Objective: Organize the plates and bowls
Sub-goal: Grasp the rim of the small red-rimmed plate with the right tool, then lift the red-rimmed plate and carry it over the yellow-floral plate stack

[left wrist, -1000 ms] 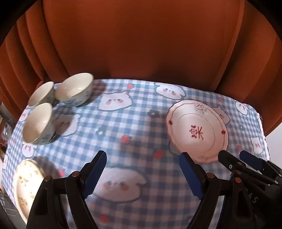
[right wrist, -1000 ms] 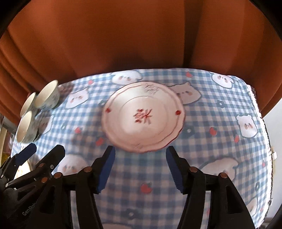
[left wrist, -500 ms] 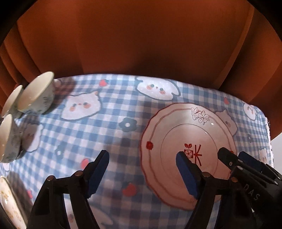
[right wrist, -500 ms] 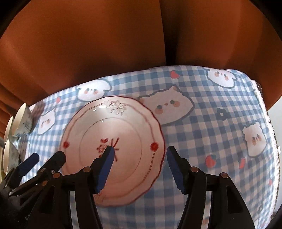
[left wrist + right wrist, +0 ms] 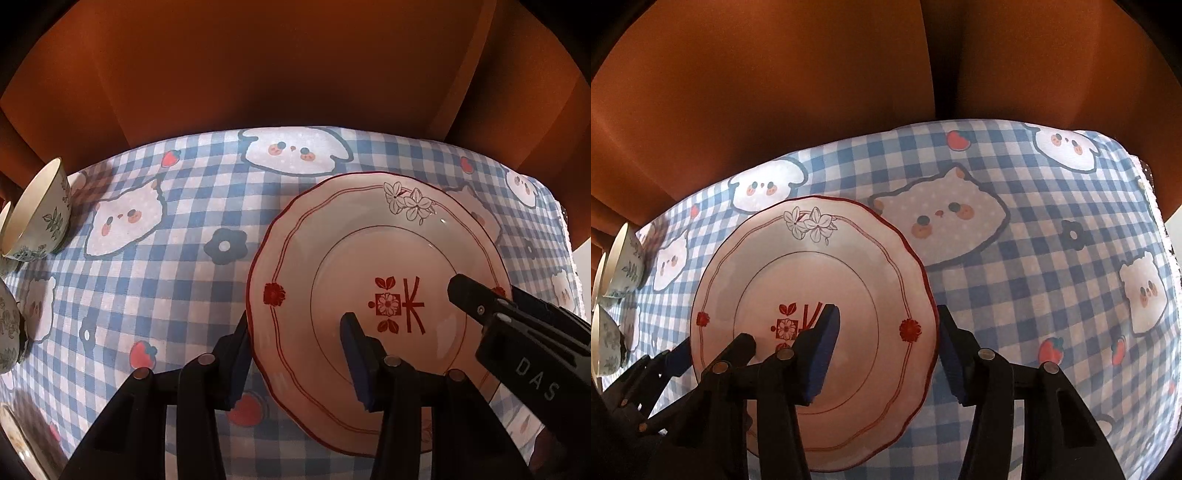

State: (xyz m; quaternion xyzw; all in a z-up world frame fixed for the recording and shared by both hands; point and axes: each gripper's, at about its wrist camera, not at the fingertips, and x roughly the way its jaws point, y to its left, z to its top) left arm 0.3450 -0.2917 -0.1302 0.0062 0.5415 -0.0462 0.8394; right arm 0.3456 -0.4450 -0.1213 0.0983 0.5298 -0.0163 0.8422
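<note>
Blue-padded grippers (image 5: pixel 295 354) (image 5: pixel 886 354) closing astride plate (image 5: pixel 332 258) rim, opp. sides.

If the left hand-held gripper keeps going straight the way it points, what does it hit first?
Most likely the red-trimmed plate: the left hand-held gripper straddles its near-left rim, jaws closing, one finger outside the edge, one over the well. Whether the pads already touch is unclear; under the plate lies the checked tablecloth.

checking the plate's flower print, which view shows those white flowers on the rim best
The right wrist view: the white flowers sit clear and near centre on the plate. The left wrist view shows them too, but smaller and farther toward the edge.
</note>
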